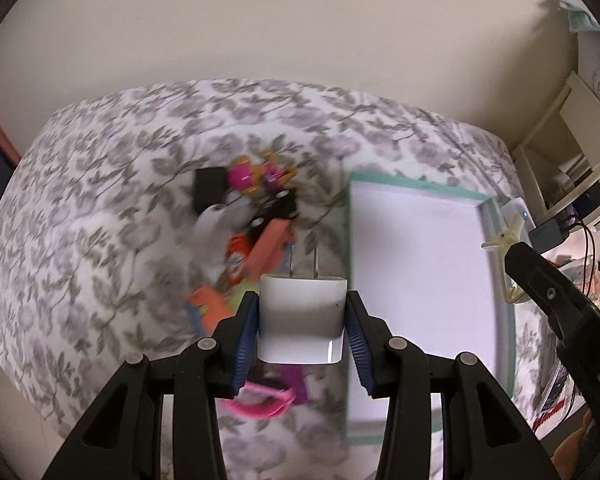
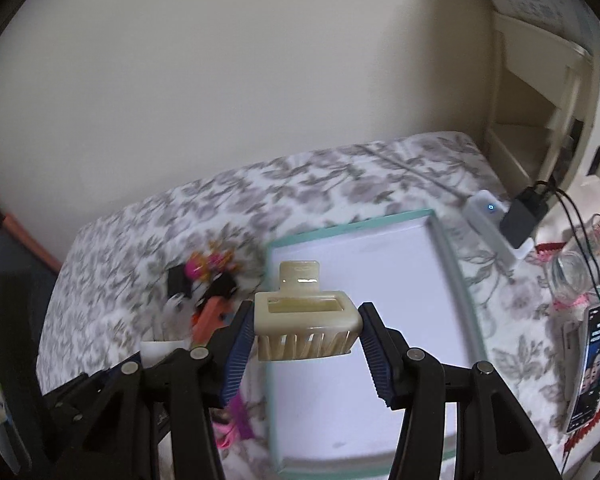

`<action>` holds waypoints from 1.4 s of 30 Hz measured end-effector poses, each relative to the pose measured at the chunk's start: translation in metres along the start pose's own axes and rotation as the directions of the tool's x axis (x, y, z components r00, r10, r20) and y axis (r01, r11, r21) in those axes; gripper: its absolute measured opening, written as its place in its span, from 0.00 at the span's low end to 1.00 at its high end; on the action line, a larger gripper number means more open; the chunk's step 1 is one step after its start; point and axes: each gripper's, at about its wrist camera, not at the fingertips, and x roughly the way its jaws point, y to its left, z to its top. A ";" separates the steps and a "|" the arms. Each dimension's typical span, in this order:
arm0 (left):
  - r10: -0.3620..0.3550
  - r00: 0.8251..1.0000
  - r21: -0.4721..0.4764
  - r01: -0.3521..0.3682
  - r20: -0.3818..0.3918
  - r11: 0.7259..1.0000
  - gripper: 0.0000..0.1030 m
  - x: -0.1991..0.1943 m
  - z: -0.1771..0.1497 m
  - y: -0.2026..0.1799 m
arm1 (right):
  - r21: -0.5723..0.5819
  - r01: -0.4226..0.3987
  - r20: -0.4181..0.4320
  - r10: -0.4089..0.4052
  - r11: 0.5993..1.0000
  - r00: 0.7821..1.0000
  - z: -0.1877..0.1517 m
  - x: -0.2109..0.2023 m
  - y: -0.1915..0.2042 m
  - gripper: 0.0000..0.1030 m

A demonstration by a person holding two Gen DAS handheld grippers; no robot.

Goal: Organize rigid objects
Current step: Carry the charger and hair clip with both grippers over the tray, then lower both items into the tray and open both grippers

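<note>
I see one floral-covered bed (image 1: 100,220) bearing one teal-rimmed white tray (image 2: 456,280). My left gripper (image 1: 302,312) hangs beside the tray, clamping one white wall charger (image 1: 302,320); my right gripper (image 2: 306,330) above it clenches one cream claw hair clip (image 2: 306,320). The toy pile (image 1: 256,216) is blurred, uncountable.

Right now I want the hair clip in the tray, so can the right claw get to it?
Probably yes: the right claw, shut on the hair clip, hangs over the teal-rimmed tray, whose white floor shows nothing lying on it.
</note>
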 end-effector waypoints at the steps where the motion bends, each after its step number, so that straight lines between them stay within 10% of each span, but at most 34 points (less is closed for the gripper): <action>1: -0.003 1.000 0.008 0.003 0.000 1.000 0.44 0.002 0.002 -0.005 | 0.012 0.012 0.000 -0.012 1.000 1.000 0.004 0.003 -0.006 0.53; 42: 0.027 0.999 0.148 -0.020 -0.045 0.989 0.43 0.109 0.049 -0.087 | 0.027 0.213 -0.188 -0.204 0.977 0.961 0.006 0.132 -0.096 0.53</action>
